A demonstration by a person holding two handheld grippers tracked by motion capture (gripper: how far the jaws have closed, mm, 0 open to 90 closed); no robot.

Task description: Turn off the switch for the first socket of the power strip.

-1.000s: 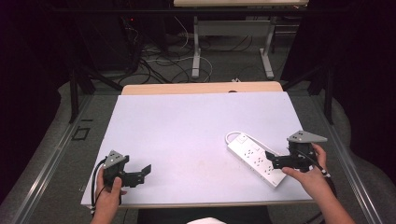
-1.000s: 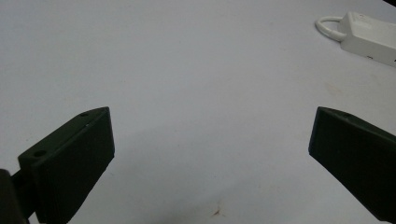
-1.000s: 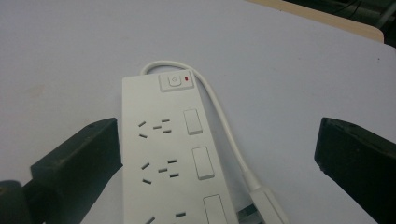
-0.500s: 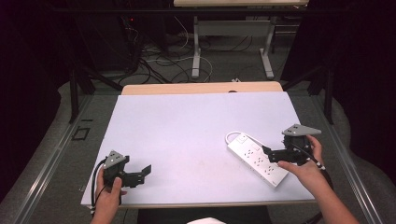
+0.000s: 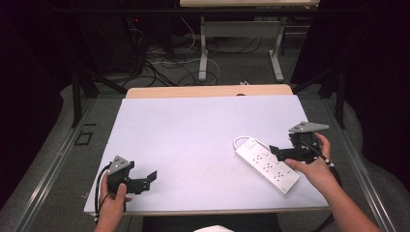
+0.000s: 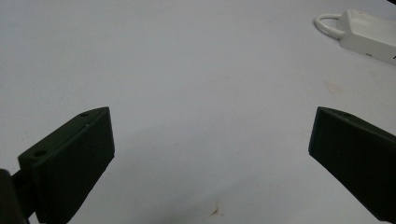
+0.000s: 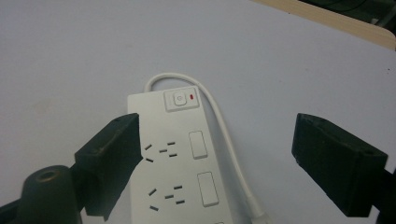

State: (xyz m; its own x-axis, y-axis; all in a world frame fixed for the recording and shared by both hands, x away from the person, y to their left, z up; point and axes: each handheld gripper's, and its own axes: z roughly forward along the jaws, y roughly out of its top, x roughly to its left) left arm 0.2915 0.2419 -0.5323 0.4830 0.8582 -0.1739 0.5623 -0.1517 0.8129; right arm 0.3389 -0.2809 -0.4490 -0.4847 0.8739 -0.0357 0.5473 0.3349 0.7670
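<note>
A white rectangular plastic power strip lies flat on the pale lavender table, toward its right near side, set at a slant with its switch end pointing up and left. A thin white cable loops out of the switch end and runs back along the strip's side. The right gripper view shows a square power button with a small red light at that end, followed by rows of sockets and rectangular switches.

The right gripper, held in the person's right hand, hovers over the strip's middle, its black jaws spread wide; one jaw sits above the strip's socket face and the other is out past the cable, neither pressing on the strip. The left gripper, in the left hand, rests near the table's left front corner, well apart from the strip, its jaws likewise spread wide over bare tabletop.
</note>
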